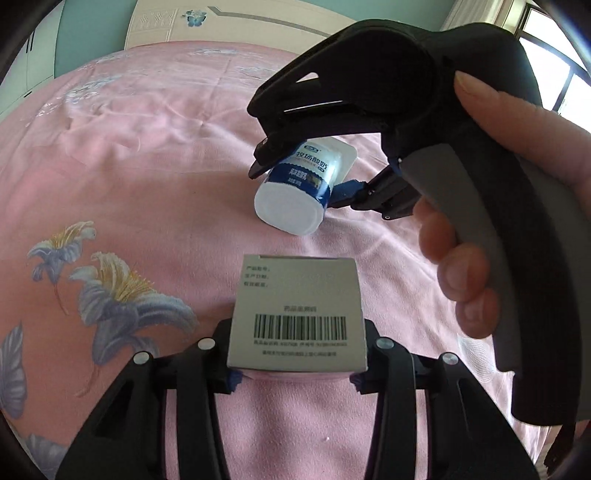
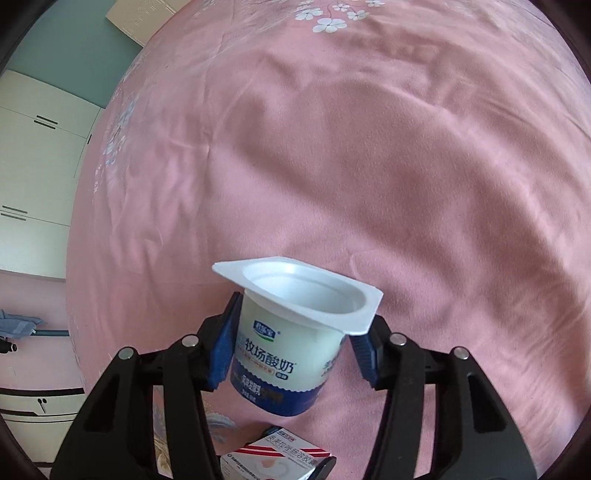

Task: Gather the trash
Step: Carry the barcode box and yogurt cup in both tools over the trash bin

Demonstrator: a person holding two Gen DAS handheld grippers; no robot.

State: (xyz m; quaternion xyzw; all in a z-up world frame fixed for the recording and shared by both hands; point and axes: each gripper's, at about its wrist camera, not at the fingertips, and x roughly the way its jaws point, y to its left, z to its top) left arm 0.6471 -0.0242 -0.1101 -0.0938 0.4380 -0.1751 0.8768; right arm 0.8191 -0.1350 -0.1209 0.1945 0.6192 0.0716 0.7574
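Observation:
A grey cardboard box [image 1: 295, 295] with a barcode sits between the fingers of my left gripper [image 1: 295, 332], whose jaws are shut on its two sides just above the pink bed sheet [image 1: 147, 166]. The same box [image 2: 273, 458] shows at the bottom of the right wrist view. A white yogurt cup [image 2: 288, 354] with a blue label, empty and lidless, is clamped between the blue pads [image 2: 221, 350] of my right gripper [image 2: 291, 347]. In the left wrist view that cup [image 1: 295, 192] hangs tilted in the right gripper [image 1: 303, 177], just beyond the box.
A person's hand [image 1: 480, 184] grips the right gripper's handle at the right. The flowered pink bed sheet [image 2: 369, 147] fills both views. A pale headboard [image 1: 221, 22] stands at the far end, a white wardrobe [image 2: 33, 155] at the left, and a window [image 1: 565, 55] at the right.

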